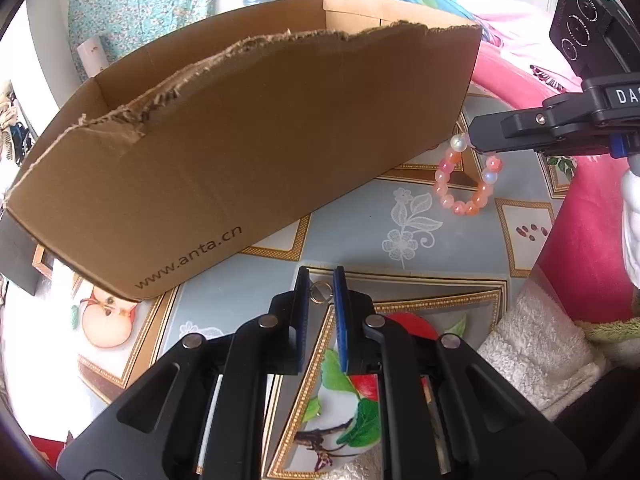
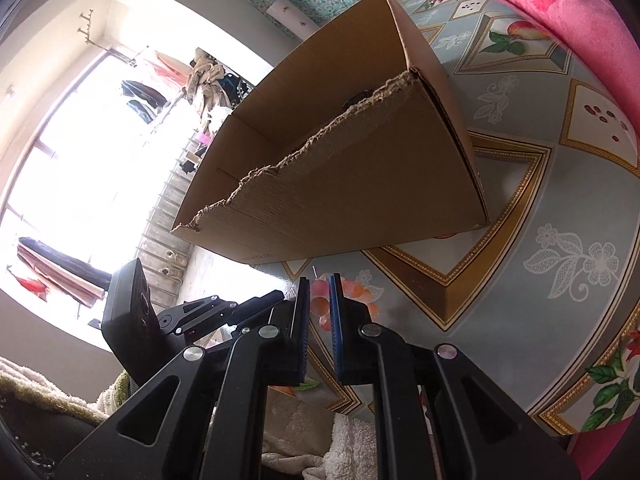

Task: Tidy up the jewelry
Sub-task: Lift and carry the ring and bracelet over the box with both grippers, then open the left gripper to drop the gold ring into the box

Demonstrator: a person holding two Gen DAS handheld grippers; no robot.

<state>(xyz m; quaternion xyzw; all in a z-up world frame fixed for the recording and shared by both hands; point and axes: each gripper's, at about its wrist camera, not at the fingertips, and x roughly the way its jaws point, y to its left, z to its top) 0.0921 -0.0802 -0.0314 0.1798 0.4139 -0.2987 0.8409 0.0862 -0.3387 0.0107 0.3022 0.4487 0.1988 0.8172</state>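
Dangling bead bracelet [image 1: 468,178] from right tool [image 1: 478,140], left tool [image 1: 321,280] pinching ring [image 1: 320,293]

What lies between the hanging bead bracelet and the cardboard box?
Nothing. In the left wrist view the bead bracelet, held by the right gripper, hangs beside the cardboard box; only bare patterned tablecloth shows in the gap.

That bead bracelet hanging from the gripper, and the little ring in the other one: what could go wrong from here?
The bead bracelet dangles from the right gripper, pinched only at its top, so it might slip or swing and catch the cardboard box's ragged torn edge. The small metal ring sits right at the tips of the left gripper; a slight loosening could drop it onto the patterned tablecloth, where it would be hard to spot.
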